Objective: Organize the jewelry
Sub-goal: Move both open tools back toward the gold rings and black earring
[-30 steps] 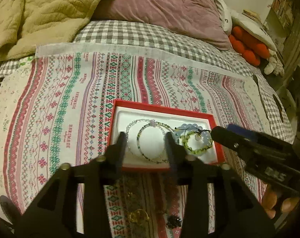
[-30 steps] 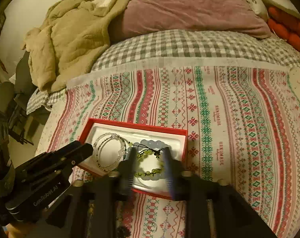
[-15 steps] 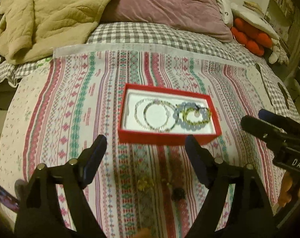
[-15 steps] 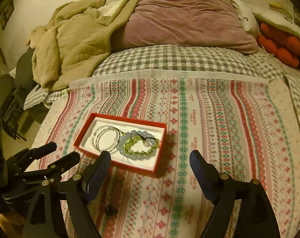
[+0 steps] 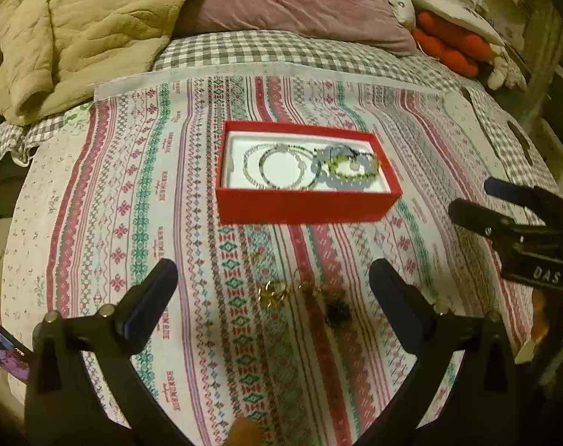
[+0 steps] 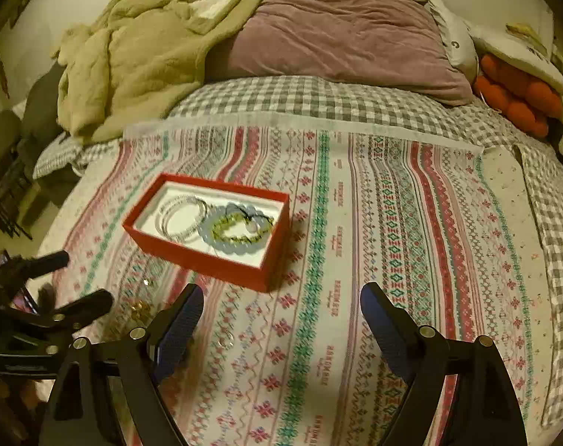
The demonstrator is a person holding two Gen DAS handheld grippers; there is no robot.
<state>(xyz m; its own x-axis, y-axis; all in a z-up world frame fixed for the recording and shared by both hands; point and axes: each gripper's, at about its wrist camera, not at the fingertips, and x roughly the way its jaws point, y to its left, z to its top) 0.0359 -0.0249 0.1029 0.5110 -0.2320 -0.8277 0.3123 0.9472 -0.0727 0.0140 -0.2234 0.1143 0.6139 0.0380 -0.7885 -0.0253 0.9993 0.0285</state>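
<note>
Bracelets [image 5: 311, 165], four, in one box [image 5: 303, 208]

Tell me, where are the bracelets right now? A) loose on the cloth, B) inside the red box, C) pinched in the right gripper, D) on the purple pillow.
B: the bracelets lie in the red box, while both the left gripper and right gripper are open and empty.

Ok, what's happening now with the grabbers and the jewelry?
Left gripper, right gripper open, empty. Bracelets in red box. Loose gold piece on cloth.
</note>
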